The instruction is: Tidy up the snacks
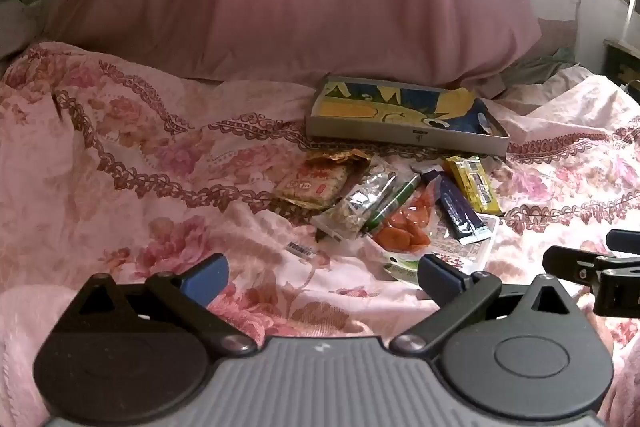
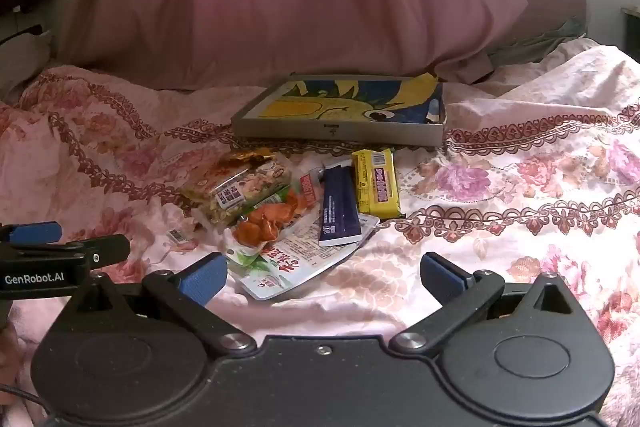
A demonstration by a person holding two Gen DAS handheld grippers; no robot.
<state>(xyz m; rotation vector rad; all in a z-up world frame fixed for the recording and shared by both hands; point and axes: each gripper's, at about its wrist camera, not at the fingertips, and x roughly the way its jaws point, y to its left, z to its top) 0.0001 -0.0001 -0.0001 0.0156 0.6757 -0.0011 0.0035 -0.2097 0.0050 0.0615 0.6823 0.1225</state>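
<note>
Right wrist: snacks [image 2: 296,211] beyond gaping right tongs [image 2: 324,277].

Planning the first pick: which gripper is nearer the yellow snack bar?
Right, by a little. The yellow snack bar lies ahead of the right gripper, slightly right of centre; from the left gripper it sits farther off to the right.

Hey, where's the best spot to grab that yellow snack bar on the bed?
Grip the yellow bar across its narrow width near the middle, coming from above. It lies flat, its long right edge clear of the dark blue packet on its left.
</note>
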